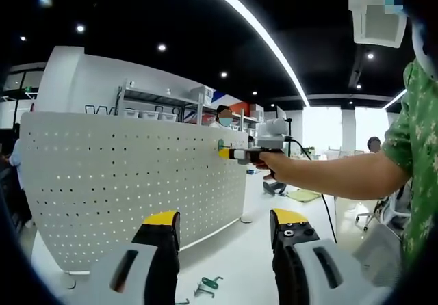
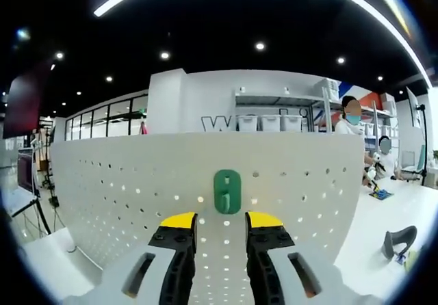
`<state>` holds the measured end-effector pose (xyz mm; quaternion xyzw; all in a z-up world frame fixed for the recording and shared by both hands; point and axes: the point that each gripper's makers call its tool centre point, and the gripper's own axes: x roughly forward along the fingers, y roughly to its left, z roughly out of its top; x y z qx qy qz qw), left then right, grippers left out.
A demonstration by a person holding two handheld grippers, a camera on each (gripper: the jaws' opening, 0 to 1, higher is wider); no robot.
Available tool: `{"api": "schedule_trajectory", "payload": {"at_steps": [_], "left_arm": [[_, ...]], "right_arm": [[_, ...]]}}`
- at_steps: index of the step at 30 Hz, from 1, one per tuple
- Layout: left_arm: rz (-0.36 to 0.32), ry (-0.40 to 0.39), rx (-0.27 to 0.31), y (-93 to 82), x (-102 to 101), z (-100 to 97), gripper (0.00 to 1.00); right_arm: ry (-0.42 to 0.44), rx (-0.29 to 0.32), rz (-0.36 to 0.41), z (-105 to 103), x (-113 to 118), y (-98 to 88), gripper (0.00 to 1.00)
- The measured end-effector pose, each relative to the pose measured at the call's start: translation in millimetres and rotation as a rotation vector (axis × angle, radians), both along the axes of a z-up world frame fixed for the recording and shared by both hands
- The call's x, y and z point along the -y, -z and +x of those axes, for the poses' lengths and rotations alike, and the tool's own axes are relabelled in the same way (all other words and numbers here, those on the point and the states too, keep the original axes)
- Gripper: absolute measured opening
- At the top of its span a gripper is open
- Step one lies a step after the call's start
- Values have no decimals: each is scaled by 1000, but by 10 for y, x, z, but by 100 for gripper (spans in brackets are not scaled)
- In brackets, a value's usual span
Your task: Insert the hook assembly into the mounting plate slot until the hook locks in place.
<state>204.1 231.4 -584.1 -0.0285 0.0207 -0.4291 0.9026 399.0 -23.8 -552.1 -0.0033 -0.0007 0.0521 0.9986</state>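
While the right gripper stands with jaws parted just before the green plastic hook seated near the upper edge of the white perforated metal mounting plate, insertion looks nearly complete, so next comes a firm locking press, the left gripper hanging open and empty.

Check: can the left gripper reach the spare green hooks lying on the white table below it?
Probably yes. The green hooks lie in the open on the white table, just ahead of the left gripper, whose fingers are spread and empty, with nothing between.
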Motion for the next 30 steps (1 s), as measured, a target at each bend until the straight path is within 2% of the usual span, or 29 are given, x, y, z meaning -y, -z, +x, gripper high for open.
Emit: {"api": "schedule_trajectory", "payload": {"at_steps": [14, 30], "left_arm": [[3, -2, -7, 18, -14, -17, 55], [5, -25, -21, 54, -108, -55, 57]], "right_arm": [[-56, 6, -2, -188, -144, 13, 45], [-121, 20, -16, -594, -357, 29, 54]]}}
